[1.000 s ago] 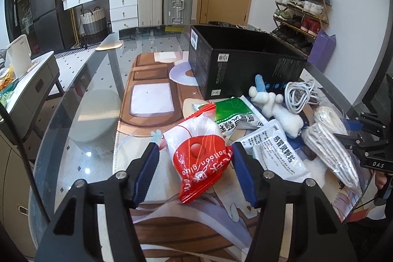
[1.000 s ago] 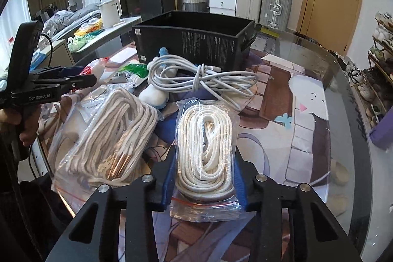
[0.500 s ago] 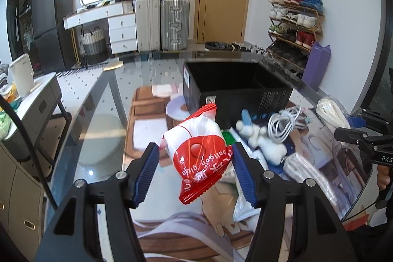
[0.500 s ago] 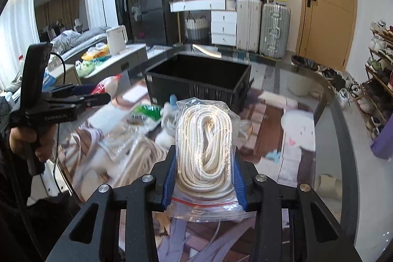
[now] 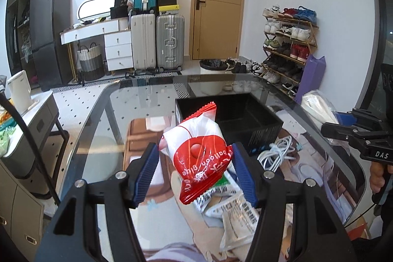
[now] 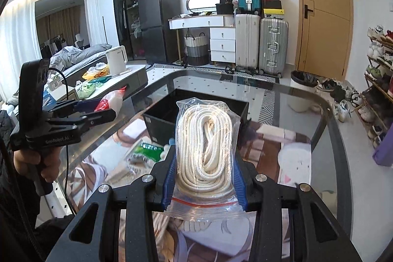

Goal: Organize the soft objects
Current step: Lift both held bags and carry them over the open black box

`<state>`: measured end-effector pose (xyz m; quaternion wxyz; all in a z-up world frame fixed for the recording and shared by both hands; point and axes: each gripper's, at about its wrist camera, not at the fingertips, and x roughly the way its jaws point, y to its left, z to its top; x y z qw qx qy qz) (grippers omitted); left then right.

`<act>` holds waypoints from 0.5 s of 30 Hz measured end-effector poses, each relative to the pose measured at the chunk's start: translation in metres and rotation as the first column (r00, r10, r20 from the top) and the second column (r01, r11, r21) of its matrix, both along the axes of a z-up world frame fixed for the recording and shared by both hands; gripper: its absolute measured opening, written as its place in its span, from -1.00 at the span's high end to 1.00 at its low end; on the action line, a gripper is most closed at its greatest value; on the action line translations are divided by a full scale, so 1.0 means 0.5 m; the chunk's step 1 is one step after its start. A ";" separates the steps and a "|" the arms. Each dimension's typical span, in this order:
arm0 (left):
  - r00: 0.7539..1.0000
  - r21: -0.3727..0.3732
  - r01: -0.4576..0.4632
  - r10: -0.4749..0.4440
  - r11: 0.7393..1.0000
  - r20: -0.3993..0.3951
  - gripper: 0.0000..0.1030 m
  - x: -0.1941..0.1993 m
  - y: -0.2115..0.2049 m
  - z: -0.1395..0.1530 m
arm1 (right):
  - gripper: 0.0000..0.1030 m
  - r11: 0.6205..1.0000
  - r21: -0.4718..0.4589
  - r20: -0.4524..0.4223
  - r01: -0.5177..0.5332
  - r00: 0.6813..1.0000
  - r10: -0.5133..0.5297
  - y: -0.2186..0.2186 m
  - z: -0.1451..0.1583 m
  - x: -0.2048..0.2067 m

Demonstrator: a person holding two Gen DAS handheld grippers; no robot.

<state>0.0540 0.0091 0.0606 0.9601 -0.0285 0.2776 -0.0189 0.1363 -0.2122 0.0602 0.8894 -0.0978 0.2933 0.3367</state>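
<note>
Both tongs are loaded and lifted clear of the surface [image 5: 103, 129], which looks like the carry stage of putting soft things away.

The left tongs [image 5: 195, 172] grip a red-and-white packet [image 5: 200, 151] between their blue pads. It is pinched across its lower, red half, so the lighter top stands up and leans away from the tongs. Held that way, the crinkly film bunches against the pads rather than sliding, though the left pad seems to touch only an edge of it.

The right tongs [image 6: 203, 178] are closed on a clear bag of coiled white rope [image 6: 206, 146]. The pads squeeze the lower part of the coil, just above the red zip line. The coil there is thick, so it gives the tongs something firm to bite, while the sealed flap hangs loose below.

Ahead of both tongs and below them sits an open black box [image 5: 235, 119], its mouth facing up. It is probably the place for these things, and holding each bag high would let it clear the box wall. Between the left tongs and the box, the rest of the pile lies on the surface: a bundle of white cable [image 5: 276, 155] just beside the box and printed white packets [image 5: 231, 203] under the red one. A green packet [image 6: 148, 147] lies left of the right tongs.

The main risk, as I judge it, is the slippery packet twisting out of the left tongs.
</note>
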 end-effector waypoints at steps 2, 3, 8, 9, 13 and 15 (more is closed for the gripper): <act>1.000 0.001 0.003 -0.003 1.000 0.007 -0.18 0.009 0.000 0.007 | 0.21 1.000 0.006 -0.001 0.000 1.000 0.000 0.007 0.008 0.007; 1.000 0.001 0.005 -0.005 1.000 0.007 -0.18 0.013 0.000 0.009 | 0.21 1.000 0.007 -0.001 0.002 1.000 -0.002 0.011 0.012 0.011; 1.000 -0.004 0.012 -0.012 1.000 0.012 -0.18 0.034 0.003 0.016 | 0.21 1.000 0.021 -0.005 0.007 1.000 -0.006 0.031 0.025 0.028; 1.000 -0.004 0.016 -0.015 1.000 0.012 -0.18 0.039 0.003 0.017 | 0.21 1.000 0.023 -0.007 0.008 1.000 -0.008 0.034 0.028 0.033; 1.000 -0.004 0.017 -0.017 1.000 0.010 -0.18 0.055 0.007 0.017 | 0.21 0.999 0.035 -0.012 0.013 1.000 -0.012 0.043 0.034 0.048; 1.000 -0.007 0.019 -0.019 1.000 0.008 -0.18 0.061 0.008 0.017 | 0.21 0.999 0.037 -0.016 0.011 1.000 -0.010 0.047 0.039 0.057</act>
